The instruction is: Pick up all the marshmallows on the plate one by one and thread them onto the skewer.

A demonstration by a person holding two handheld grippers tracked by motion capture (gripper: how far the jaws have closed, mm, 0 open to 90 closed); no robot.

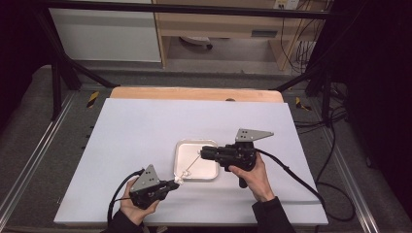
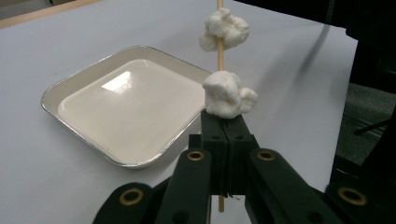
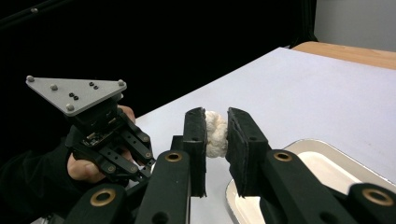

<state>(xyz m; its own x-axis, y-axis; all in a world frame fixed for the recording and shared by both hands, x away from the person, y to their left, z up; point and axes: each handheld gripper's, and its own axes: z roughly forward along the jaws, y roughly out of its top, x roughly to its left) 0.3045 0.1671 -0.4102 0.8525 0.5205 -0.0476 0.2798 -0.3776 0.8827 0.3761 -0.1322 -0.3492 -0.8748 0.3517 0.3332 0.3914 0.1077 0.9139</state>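
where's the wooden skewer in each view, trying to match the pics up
High view: the wooden skewer runs slantwise over the tray, from the left gripper up towards the right gripper.
Left gripper view: it stands upright right of centre, clamped low in the shut jaws, two white lumps threaded on it.
Right gripper view: the stick itself is hidden; the jaws squeeze one white lump.
Shared landmark: the silver-rimmed tray.

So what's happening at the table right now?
A person works with two handheld grippers. The left gripper is shut on a wooden skewer that carries two white marshmallow-like lumps. The right gripper squeezes one white lump, apparently the upper one, above the empty foil tray, seemingly to slide it off the skewer.
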